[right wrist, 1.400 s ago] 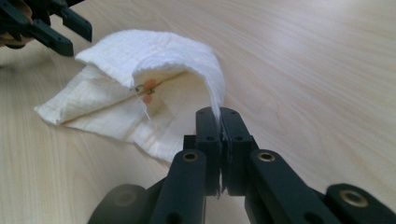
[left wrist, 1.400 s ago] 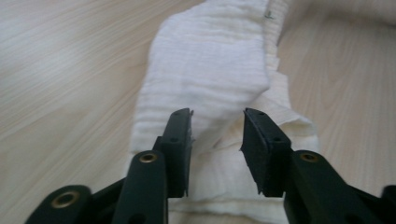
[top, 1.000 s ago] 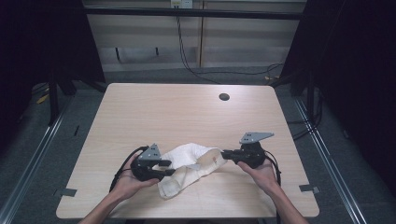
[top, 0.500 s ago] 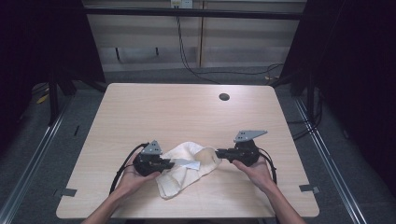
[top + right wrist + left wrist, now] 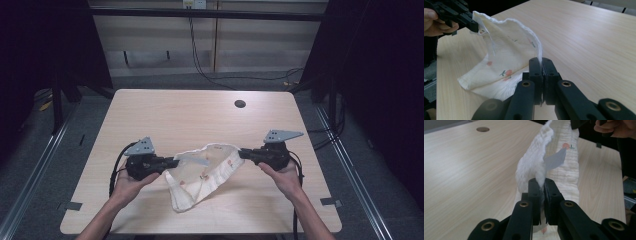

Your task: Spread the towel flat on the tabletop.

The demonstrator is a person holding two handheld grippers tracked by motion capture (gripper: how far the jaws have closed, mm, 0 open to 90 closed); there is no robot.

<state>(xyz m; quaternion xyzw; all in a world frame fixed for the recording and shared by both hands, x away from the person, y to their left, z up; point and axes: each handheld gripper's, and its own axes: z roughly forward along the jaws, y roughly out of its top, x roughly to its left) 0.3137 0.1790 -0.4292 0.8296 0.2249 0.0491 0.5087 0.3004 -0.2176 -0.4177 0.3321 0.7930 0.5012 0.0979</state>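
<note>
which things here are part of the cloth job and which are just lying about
In the job:
- white cloth, pinched at two edges
- left hand-held gripper
- right hand-held gripper

Just there:
- round grommet hole in the table
- cables on the floor behind

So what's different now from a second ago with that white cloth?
The left gripper has just closed on one edge of the cloth. Both grippers moved apart and rose, so the cloth now hangs stretched between them. The right gripper kept its grip; the cloth's lower end stays on the table.
</note>
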